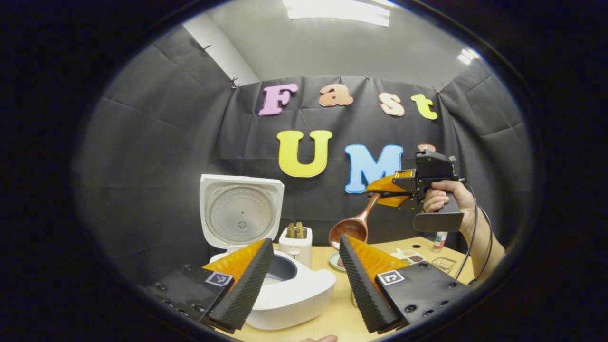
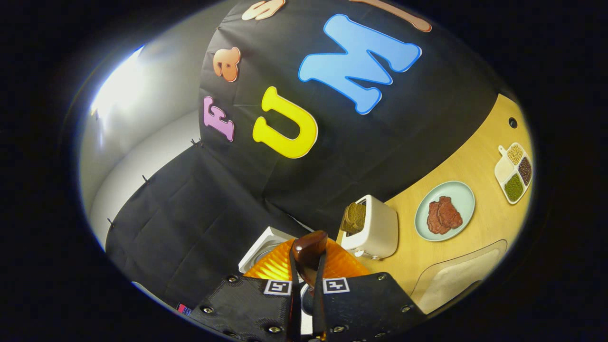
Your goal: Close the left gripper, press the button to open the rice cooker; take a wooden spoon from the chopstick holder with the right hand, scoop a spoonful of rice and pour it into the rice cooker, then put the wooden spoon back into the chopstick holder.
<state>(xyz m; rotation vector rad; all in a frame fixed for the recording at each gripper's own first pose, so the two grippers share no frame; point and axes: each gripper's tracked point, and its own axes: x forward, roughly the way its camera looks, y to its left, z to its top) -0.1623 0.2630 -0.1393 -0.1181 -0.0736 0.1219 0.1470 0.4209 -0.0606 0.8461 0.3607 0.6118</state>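
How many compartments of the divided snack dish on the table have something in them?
3. In the right gripper view, the divided dish has a pale filling at the handle end, a dark one beside it, and a green one at the near end. No further compartment can be made out.

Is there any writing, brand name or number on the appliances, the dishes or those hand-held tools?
No text can be quoted.
Rice cooker: no writing shows.
Toaster: no writing shows.
Left gripper and right gripper, which holds the wooden spoon: square black-and-white patterns, not words.
Small bottle: its label is too small to read.
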